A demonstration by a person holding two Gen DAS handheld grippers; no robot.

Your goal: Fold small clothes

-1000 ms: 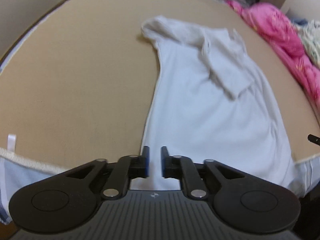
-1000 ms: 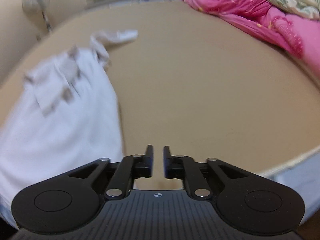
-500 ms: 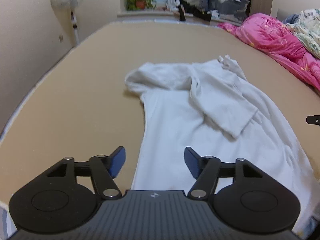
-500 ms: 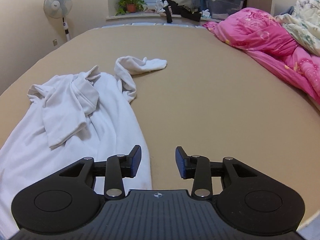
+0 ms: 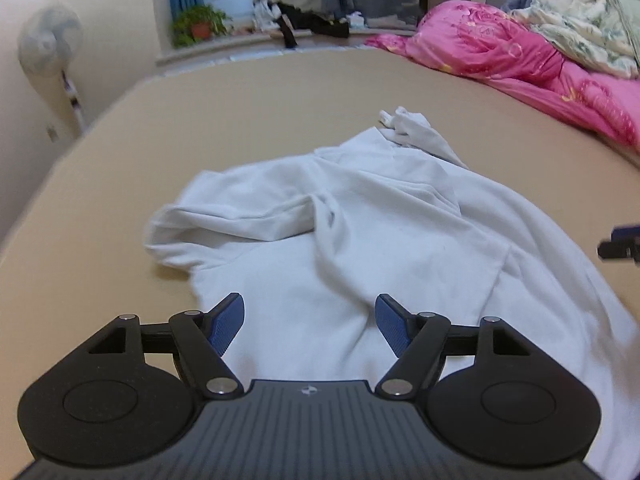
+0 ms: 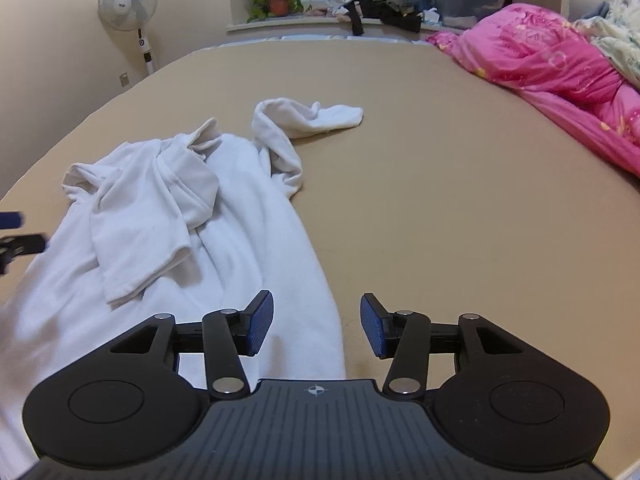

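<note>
A white long-sleeved top [image 5: 360, 248] lies rumpled on the tan bed sheet [image 5: 248, 112]. One sleeve is folded across its chest; the other sleeve [image 6: 312, 116] trails out to the right in the right wrist view. My left gripper [image 5: 310, 320] is open and empty, over the garment's lower left part. My right gripper [image 6: 317, 326] is open and empty, over the garment's [image 6: 224, 240] right edge near the hem. The right gripper's tip shows at the right edge of the left wrist view [image 5: 620, 242].
A pink quilt [image 6: 560, 68] and a pale floral blanket [image 5: 580, 16] lie heaped along the right side of the bed. A standing fan [image 6: 128, 4] is at the far left wall. A potted plant [image 6: 276, 0], clothes and storage boxes sit on the window ledge.
Both grippers went from shut to open and have tilted up from looking down at the hem, so the whole room shows. The garment lies released on the bed.
</note>
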